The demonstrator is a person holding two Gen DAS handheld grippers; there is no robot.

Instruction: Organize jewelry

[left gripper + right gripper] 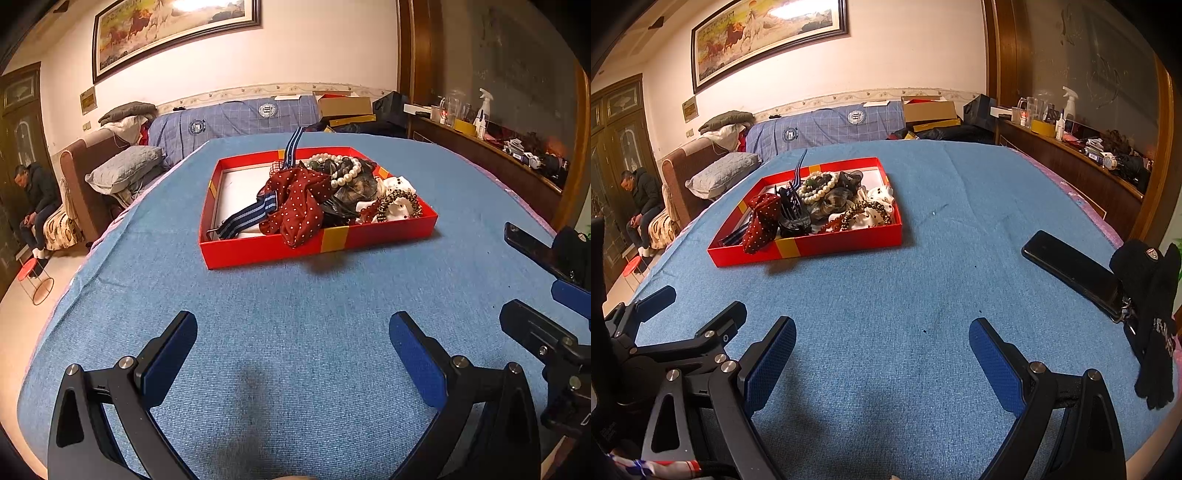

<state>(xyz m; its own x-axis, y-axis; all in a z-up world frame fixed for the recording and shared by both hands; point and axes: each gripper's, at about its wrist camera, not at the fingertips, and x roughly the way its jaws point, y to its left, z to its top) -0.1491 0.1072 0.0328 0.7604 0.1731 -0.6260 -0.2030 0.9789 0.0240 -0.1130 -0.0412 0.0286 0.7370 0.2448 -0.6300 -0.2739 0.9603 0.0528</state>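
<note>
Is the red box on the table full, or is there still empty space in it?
Partly full. The red box has jewelry and scarves heaped toward its right side, while its white floor shows bare on the left.

I have the left tongs (pixel 293 354) spread wide, the two blue pads well apart with nothing between them, held low and pointing forward. My right tongs (pixel 882 354) are in the same state: pads parted wide, empty, held low and level. The two sit close side by side; from the left camera I see the right tongs' black linkage just beside my right finger.
</note>
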